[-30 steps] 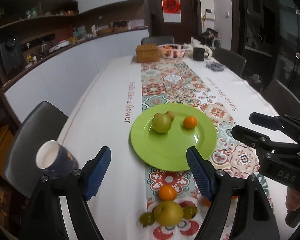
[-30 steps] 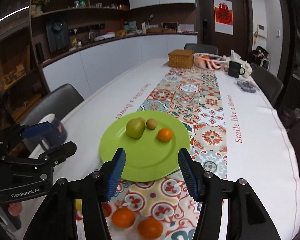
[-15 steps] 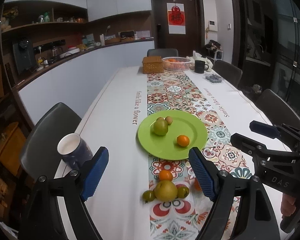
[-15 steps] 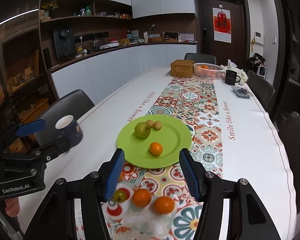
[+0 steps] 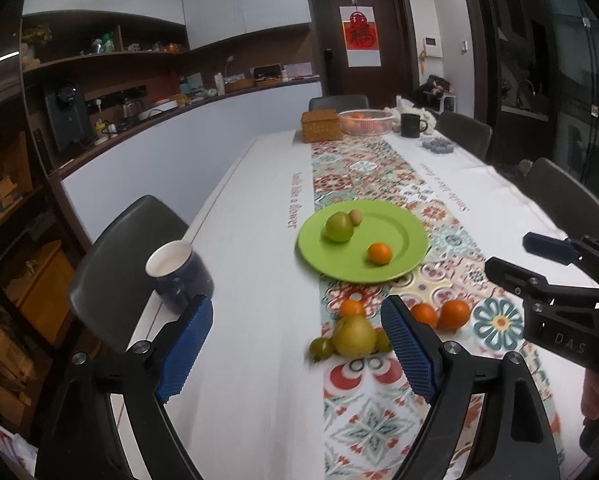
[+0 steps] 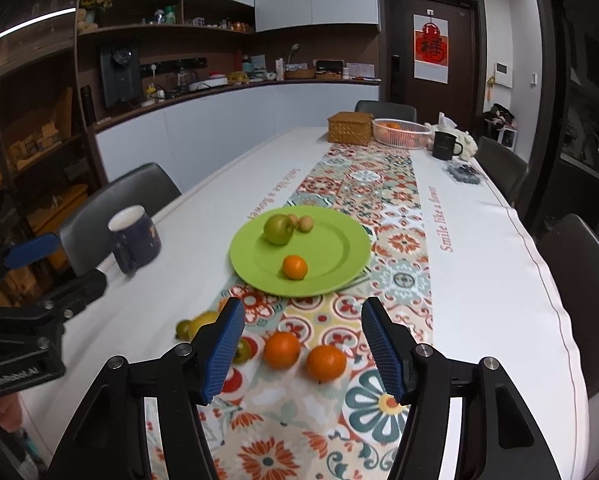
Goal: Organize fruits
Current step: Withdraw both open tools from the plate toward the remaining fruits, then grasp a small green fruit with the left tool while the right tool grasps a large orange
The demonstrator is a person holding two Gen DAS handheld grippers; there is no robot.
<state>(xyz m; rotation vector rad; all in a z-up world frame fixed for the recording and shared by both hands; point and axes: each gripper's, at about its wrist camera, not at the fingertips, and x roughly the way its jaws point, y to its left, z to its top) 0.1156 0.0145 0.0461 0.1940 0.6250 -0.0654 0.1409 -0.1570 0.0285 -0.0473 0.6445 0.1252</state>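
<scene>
Tabletop fruit sits loose before the green plate (image 6: 351,240); both your left gripper (image 5: 297,344) and right gripper (image 6: 303,344) hang wide, empty, ready to gather it.

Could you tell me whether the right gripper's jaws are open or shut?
Open: the right gripper shows a wide gap between its blue jaws, holding nothing, above two oranges on the runner.

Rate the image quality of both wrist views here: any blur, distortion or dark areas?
Left wrist view: strong fisheye bending with black corners; the navy mug and the pear look motion-smeared, the green plate less so. Right wrist view: same distortion; the mug and the left gripper at the edge are blurred, the two oranges fairly crisp. Shelving at left is dim in both.
</scene>
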